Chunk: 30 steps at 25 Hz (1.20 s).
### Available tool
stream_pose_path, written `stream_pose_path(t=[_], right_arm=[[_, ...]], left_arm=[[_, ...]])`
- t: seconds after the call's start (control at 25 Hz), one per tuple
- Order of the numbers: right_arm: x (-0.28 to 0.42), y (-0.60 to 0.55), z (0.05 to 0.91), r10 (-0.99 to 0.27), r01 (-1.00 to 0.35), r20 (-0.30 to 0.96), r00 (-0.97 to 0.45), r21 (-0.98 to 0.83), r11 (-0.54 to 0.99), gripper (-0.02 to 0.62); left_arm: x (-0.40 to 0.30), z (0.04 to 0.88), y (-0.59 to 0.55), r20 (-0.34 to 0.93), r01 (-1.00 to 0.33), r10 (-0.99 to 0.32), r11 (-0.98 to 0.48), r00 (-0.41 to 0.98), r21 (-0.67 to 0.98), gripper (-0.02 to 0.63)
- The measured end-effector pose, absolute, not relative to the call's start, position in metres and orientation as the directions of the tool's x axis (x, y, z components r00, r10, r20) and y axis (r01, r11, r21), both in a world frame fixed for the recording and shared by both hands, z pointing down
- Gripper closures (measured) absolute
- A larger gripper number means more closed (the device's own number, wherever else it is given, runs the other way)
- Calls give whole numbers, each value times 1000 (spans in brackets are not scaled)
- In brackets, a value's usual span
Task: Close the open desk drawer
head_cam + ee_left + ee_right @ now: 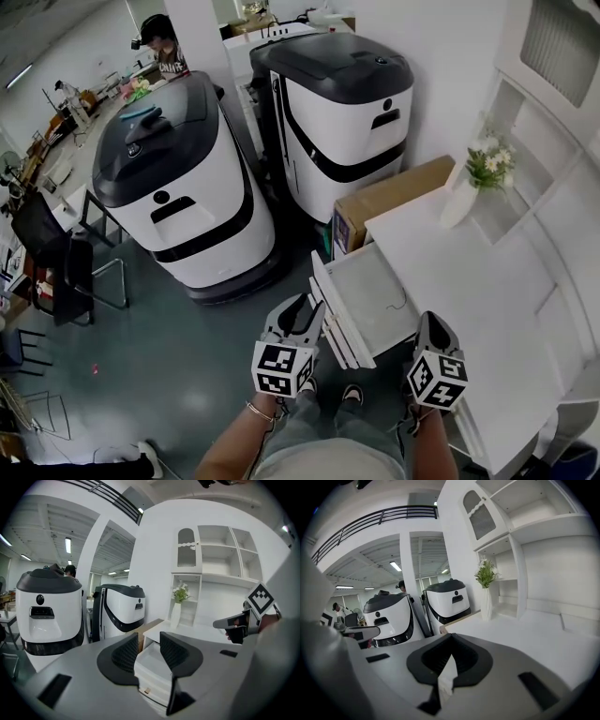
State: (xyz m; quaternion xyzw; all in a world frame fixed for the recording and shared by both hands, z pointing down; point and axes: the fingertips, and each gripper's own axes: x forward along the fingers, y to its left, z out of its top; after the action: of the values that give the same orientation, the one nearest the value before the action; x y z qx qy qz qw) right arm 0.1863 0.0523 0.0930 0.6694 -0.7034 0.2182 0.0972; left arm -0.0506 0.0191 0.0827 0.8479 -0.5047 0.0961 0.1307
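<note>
The white desk (469, 281) stands at the right, and its top drawer (361, 281) is pulled out toward the lower left. My left gripper (302, 309) hovers just in front of the drawer's front panel, jaws open and empty. In the left gripper view the open drawer (152, 667) shows between the spread jaws of the left gripper (148, 638). My right gripper (427, 328) hangs over the desk's front edge, to the right of the drawer. In its own view the right gripper (450, 637) is shut, with nothing between its tips.
Two large white-and-black machines (183, 183) (342, 103) stand on the grey floor left of the desk. A cardboard box (380, 206) sits beside the desk. A white vase of flowers (469, 187) is on the desktop, below white shelves (220, 569). A dark chair (56, 258) stands far left.
</note>
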Motion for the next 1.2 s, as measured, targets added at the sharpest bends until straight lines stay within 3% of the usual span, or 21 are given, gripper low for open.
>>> stream_pose_path(t=[0.76, 1.2], right_arm=[[183, 138, 205, -753, -970, 642, 145, -57, -236, 588], [189, 169, 239, -707, -957, 683, 180, -45, -287, 588]], left_arm=[[-56, 239, 29, 411, -730, -613, -637, 675, 247, 453], [-24, 281, 22, 372, -636, -525, -702, 766, 319, 445]])
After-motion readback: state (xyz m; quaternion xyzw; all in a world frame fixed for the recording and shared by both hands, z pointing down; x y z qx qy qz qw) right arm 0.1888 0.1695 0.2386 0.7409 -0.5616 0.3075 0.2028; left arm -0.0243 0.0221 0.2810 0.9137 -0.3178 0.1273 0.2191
